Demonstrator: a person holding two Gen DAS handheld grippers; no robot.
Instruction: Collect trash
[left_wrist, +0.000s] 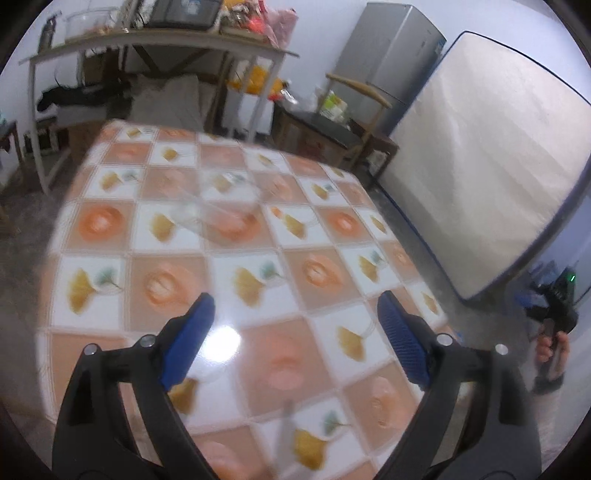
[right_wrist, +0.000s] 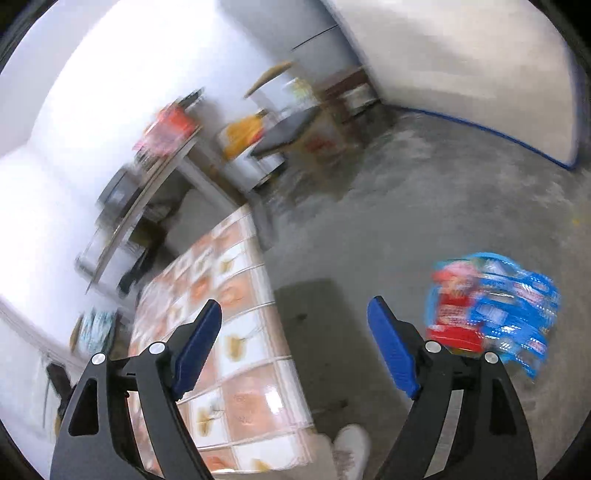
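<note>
My left gripper (left_wrist: 295, 310) hangs open over a table (left_wrist: 92, 229) with an orange-and-white tiled cover, with nothing between its blue pads. A blurred clear glass dish (left_wrist: 221, 206) sits near the table's middle. A thin pale stick-like item (left_wrist: 284, 435) lies near the front edge, too blurred to name. My right gripper (right_wrist: 293, 314) is open and empty, over the floor beside the table's corner (right_wrist: 240, 332). To its right on the grey floor sits a blue bag (right_wrist: 495, 306) holding red and blue wrappers.
A cluttered white-legged shelf table (left_wrist: 155, 40) stands behind, with a chair (left_wrist: 354, 110), a grey fridge (left_wrist: 399, 55) and a leaning mattress (left_wrist: 487, 158) to the right. A hand (left_wrist: 550, 347) grips the other tool at the table's right. A white shoe (right_wrist: 351, 446) is below.
</note>
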